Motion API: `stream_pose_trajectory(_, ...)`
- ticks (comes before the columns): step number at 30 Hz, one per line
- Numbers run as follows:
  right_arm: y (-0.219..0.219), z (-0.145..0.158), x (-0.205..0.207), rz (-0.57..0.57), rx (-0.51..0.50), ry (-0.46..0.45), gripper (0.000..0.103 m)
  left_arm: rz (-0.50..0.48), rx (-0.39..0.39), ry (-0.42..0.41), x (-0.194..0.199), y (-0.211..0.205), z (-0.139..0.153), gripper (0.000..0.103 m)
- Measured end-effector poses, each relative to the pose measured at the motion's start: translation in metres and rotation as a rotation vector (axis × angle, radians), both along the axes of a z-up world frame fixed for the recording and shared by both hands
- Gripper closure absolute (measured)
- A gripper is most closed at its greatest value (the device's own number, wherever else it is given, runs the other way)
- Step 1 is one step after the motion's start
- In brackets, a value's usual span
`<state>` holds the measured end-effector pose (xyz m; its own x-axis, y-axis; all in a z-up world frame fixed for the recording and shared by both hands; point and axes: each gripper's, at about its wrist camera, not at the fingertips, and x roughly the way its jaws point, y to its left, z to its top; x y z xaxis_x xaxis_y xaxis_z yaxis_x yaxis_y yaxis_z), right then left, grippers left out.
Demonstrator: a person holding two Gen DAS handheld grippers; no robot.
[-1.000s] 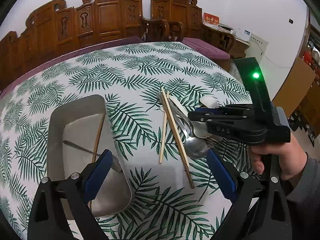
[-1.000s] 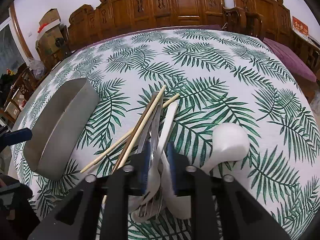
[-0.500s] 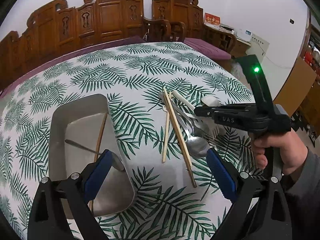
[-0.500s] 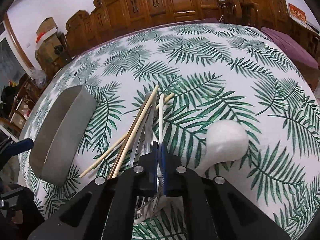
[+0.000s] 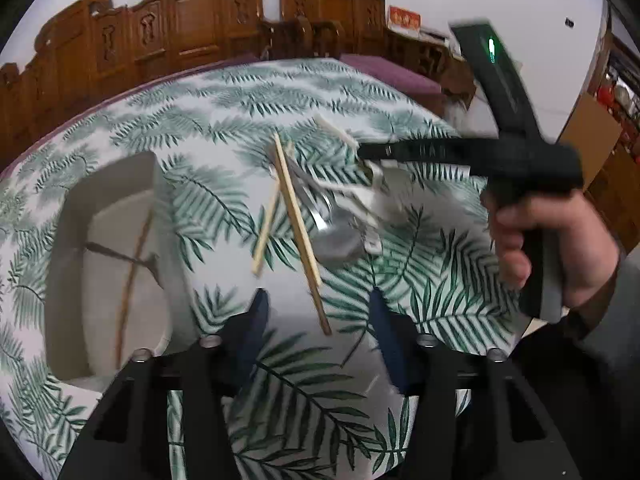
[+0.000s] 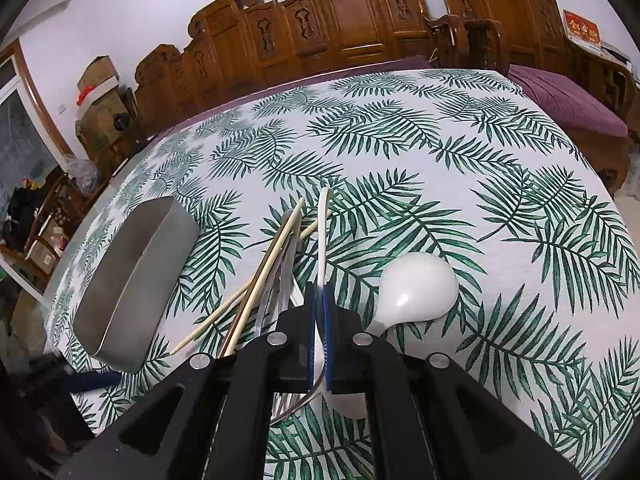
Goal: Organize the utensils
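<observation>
Right gripper (image 6: 319, 336): fingers pressed together on the handle of a white spoon (image 6: 322, 240), whose slim handle runs forward from between the blue pads, lifted at an angle above the counter (image 6: 460, 152). Second white spoon (image 6: 416, 290): lies on the counter just right of those fingers, bowl forward. Wooden chopsticks (image 6: 264, 276): two, crossed, just left of the right fingers, beside metal cutlery (image 6: 286, 276) whose pieces cannot be told apart here. Metal tray (image 6: 132, 284): well left of the right fingers, on the leaf-print cloth. Left gripper (image 5: 316, 320): fingers spread apart, holding nothing, low over the counter; one long chopstick (image 5: 298, 224) ends between them, a shorter one (image 5: 266, 232) lies ahead and slightly left. Metal spoon (image 5: 334, 236): bowl ahead of the left fingers, blurred. Tray in the left view (image 5: 68, 280): left of the left fingers, containing a chopstick (image 5: 130, 288) and a dark-handled utensil (image 5: 116, 256) crossing it. Carved wooden chairs (image 6: 360, 20) stand beyond the counter.
</observation>
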<state>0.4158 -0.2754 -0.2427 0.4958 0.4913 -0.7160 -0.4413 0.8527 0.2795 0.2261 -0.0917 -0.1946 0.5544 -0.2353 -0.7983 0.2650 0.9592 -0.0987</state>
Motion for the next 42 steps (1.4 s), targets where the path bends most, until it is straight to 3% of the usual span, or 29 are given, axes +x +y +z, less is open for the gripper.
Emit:
stream_pose_trajectory(7, -0.001, 0.0, -0.002, -0.003, -0.001, -0.003, 0.099, 0.003, 0.039, 0.029, 0.008, -0.007, -0.023, 0.077)
stream_pose_trajectory(15, 0.002, -0.001, -0.002, 0.005, -0.014, -0.005, 0.099, 0.034, 0.078, 0.042, 0.017, -0.007, -0.04, 0.08)
stream_pose_trajectory(17, 0.003, -0.001, -0.002, 0.004, -0.017, -0.004, 0.099, 0.035, 0.088, 0.043, 0.017, -0.007, -0.04, 0.097)
stream_pose_trajectory(20, 0.005, -0.002, -0.004, 0.004, -0.023, -0.004, 0.099, 0.04, 0.08, 0.05, 0.017, -0.003, -0.04, 0.099)
stream_pose_trajectory(42, 0.014, 0.01, -0.024, 0.04, -0.008, -0.04, 0.098, 0.11, 0.047, -0.136, -0.008, 0.033, 0.039, 0.1)
